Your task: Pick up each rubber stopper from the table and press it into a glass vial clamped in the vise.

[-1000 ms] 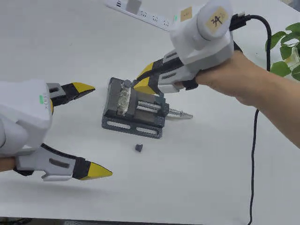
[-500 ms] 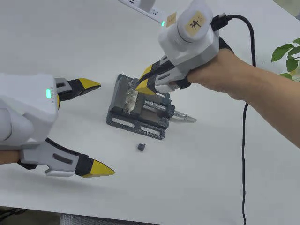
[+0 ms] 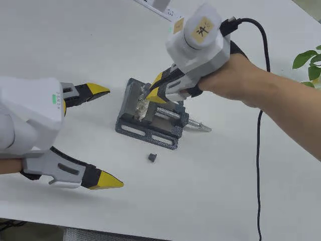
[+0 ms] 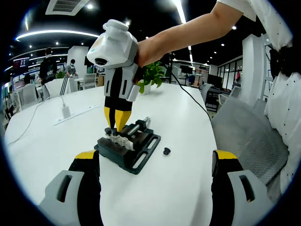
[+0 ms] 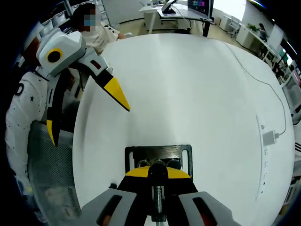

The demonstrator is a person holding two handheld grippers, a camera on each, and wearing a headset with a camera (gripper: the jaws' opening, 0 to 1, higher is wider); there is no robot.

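The right gripper [image 3: 149, 92] stood tips-down over the vise [image 3: 145, 133], its jaws closed on a dark stopper [image 5: 158, 169] at the top of the vial [image 3: 142, 106] clamped there. The left gripper [image 3: 103, 134] hung left of the vise, apart from it, jaws spread wide and holding nothing. A second stopper [image 3: 152, 157] lay loose on the table [image 3: 225, 175], near the vise's base and apart from both grippers.
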